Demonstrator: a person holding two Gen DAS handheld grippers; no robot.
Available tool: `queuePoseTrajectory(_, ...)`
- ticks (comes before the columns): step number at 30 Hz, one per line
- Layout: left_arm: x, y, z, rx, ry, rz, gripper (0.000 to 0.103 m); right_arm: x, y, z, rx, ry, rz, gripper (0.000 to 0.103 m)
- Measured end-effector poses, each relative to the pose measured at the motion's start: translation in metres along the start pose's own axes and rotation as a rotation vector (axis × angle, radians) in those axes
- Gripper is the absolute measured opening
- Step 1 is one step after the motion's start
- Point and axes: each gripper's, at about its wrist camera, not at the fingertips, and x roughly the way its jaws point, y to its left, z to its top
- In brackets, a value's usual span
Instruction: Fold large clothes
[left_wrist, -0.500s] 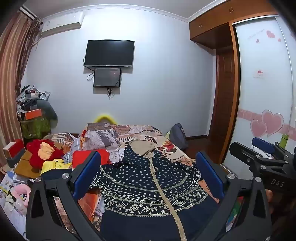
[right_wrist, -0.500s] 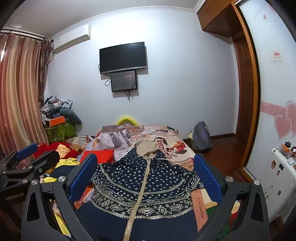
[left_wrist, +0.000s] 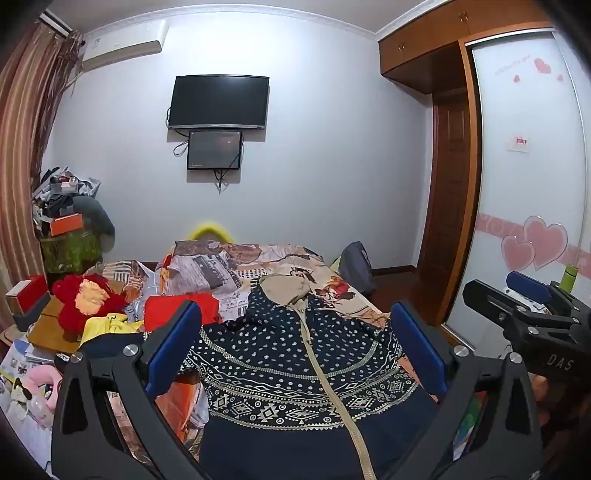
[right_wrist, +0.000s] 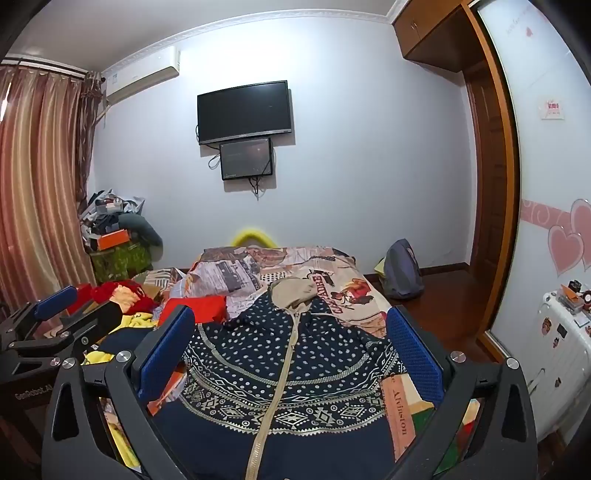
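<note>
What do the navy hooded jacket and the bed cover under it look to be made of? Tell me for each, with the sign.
Navy hooded jacket: soft matte cloth, perhaps knit or fleece, with a printed or woven cream dot and diamond pattern; it drapes limp, and its beige zipper tape runs down the front.
Bed cover: thin printed cloth, likely cotton or polyester; flat picture print, shallow creases, no shine.

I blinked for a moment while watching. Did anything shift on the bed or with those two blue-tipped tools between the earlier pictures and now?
Nothing visibly changed. Both the left hand-held gripper and the right hand-held gripper hang wide open above the navy patterned zip jacket, touching nothing. The jacket lies spread flat on the bed as before.
</note>
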Motion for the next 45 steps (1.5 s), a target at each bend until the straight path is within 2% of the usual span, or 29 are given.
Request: queuePoseTrajectory(45,0.0087,0.0038,-0.0061,-0.01,0.023,0.014,0.103,0.0023,-0.0006,0.0008,0.012,0.022,0.009,0.103)
